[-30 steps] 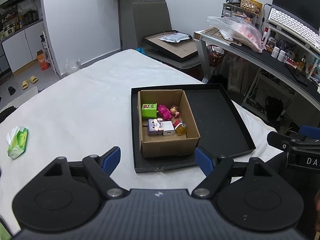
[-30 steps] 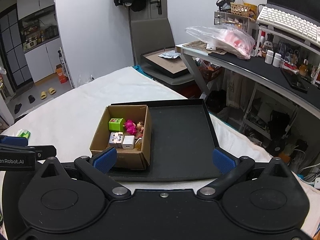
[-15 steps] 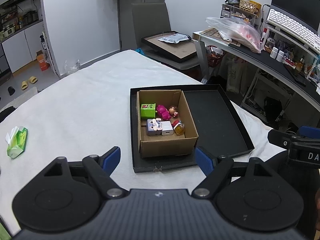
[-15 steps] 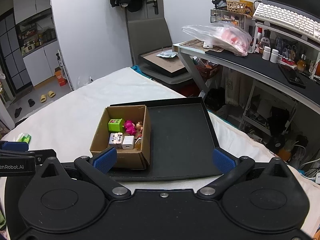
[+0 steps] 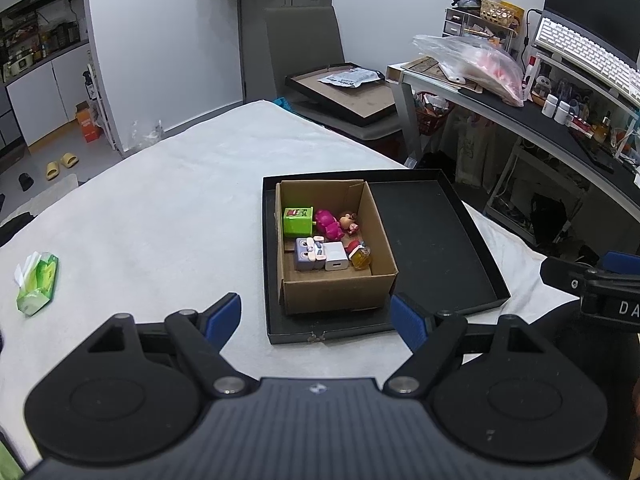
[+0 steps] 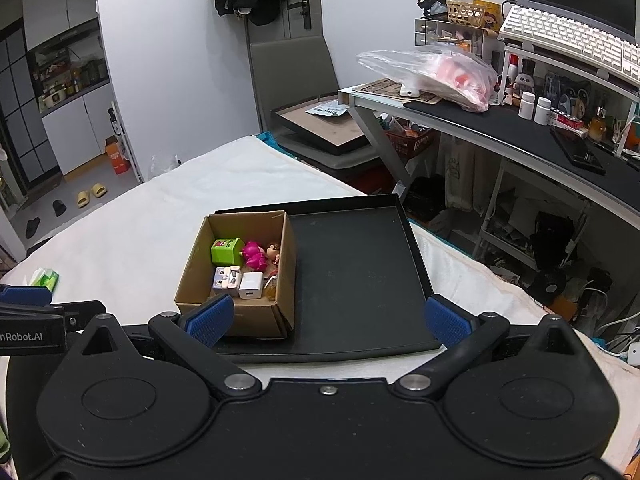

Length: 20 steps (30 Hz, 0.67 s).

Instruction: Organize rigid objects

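A small cardboard box (image 5: 336, 292) (image 6: 188, 276) stands in the left part of a black tray (image 5: 436, 240) (image 6: 360, 276) on the white-covered table. Inside lie a green cube (image 5: 297, 221) (image 6: 227, 249), a pink toy (image 5: 328, 222) (image 6: 254, 254), a small figure (image 5: 349, 222), a purple block (image 5: 306, 254) (image 6: 223, 279), a white charger (image 5: 337, 256) (image 6: 250, 285) and an amber bottle (image 5: 360, 258). My left gripper (image 5: 316, 322) is open, held back from the tray's near edge. My right gripper (image 6: 328, 318) is open too, above the tray's near edge. Both are empty.
A green tissue pack (image 5: 38, 284) (image 6: 46, 278) lies on the table at the left. A grey chair with a framed board (image 5: 340, 92) stands beyond the table. A cluttered desk (image 6: 520, 132) runs along the right. The right gripper's body (image 5: 600, 296) shows at the left view's right edge.
Both views have shifted slightly; the box and tray sit a little lower and nearer in the frames. Both grippers stay open and the objects in the box have not moved.
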Available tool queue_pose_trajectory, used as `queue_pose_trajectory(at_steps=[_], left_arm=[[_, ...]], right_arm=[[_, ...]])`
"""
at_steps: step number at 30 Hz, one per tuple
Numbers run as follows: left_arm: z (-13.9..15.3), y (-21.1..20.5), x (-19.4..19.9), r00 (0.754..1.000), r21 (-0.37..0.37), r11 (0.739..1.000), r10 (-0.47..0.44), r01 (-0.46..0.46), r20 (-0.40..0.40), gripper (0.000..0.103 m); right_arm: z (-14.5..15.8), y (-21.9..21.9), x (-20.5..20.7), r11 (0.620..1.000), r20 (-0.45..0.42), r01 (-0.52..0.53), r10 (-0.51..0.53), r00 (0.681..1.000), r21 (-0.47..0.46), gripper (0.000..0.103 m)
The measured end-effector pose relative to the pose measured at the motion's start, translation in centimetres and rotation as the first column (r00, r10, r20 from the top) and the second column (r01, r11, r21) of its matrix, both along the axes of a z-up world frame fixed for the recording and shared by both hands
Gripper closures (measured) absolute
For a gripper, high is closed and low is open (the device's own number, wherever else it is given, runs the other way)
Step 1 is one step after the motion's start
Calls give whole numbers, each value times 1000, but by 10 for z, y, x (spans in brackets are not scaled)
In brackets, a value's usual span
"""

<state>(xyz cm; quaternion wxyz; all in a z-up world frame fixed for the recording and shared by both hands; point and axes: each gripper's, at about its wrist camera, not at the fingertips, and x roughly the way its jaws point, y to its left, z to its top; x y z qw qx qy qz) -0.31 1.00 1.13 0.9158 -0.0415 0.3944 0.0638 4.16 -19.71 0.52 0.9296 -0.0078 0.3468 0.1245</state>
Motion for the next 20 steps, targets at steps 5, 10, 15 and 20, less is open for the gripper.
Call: queue_pose_trajectory(at_steps=[5,10,15,20], left_arm=[[0,-1,0,1000,0,1000,-2,2,1,22],[0,-2,-1,1000,5,1000,-2,2,8,22],[-3,-2,0,1000,5,1000,-9,9,7,22],[-1,3,3,999,-6,1000,-29,29,24,22]], right_arm=[[0,-2,0,1000,1,3,-3,1000,1,0],[-1,-4,2,1000,-2,12,-12,1000,11,0],[-4,-4,4,1000,-5,23,-23,1000,16,0],[-6,-2,4,999,27,43,-43,999,8,0]])
